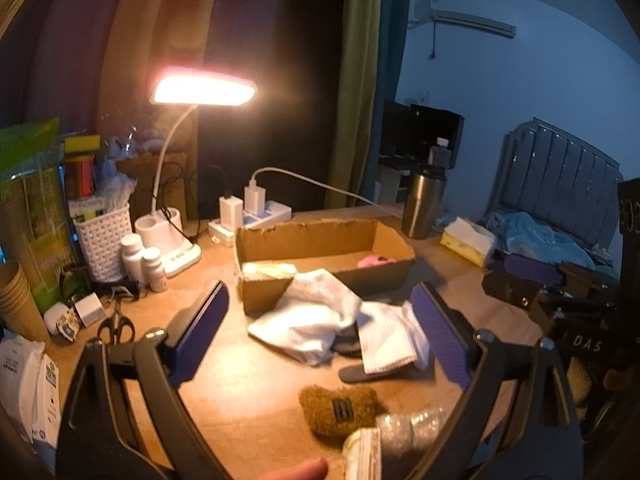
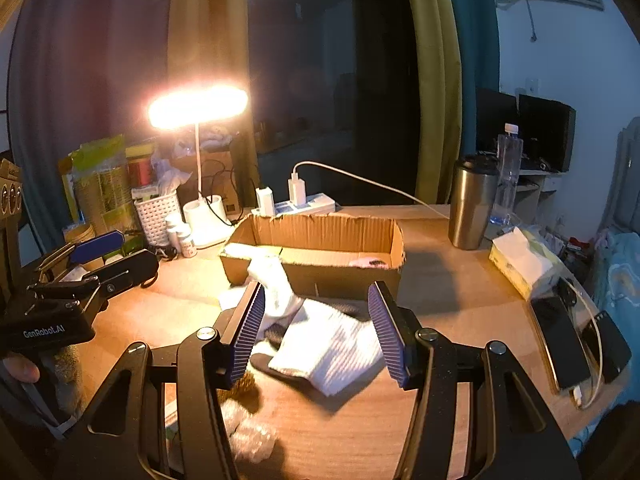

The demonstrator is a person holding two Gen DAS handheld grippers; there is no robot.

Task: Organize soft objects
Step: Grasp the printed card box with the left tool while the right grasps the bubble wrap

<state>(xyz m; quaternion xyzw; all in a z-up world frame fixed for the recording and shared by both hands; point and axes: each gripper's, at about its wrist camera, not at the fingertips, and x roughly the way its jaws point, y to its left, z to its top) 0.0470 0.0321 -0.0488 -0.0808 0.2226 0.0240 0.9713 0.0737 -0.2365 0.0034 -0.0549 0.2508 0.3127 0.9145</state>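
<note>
White socks with dark soles (image 1: 328,320) lie in a heap on the wooden desk, one draped over the front wall of an open cardboard box (image 1: 280,240). The box holds a pale item (image 1: 268,270) at its left and a pink item (image 1: 376,260) at its right. A brown fuzzy item (image 1: 338,408) and crumpled clear plastic (image 1: 412,428) lie nearer. My left gripper (image 1: 320,336) is open and empty above the socks. My right gripper (image 2: 316,332) is open and empty, its fingers either side of the socks (image 2: 328,344). The box (image 2: 320,236) stands just behind.
A lit desk lamp (image 1: 204,90), power strip (image 1: 260,216), white basket (image 1: 104,240), pill bottles (image 1: 144,260) and scissors (image 1: 116,324) crowd the back left. A steel tumbler (image 2: 472,204), tissue pack (image 2: 524,260) and phones (image 2: 560,344) sit at the right.
</note>
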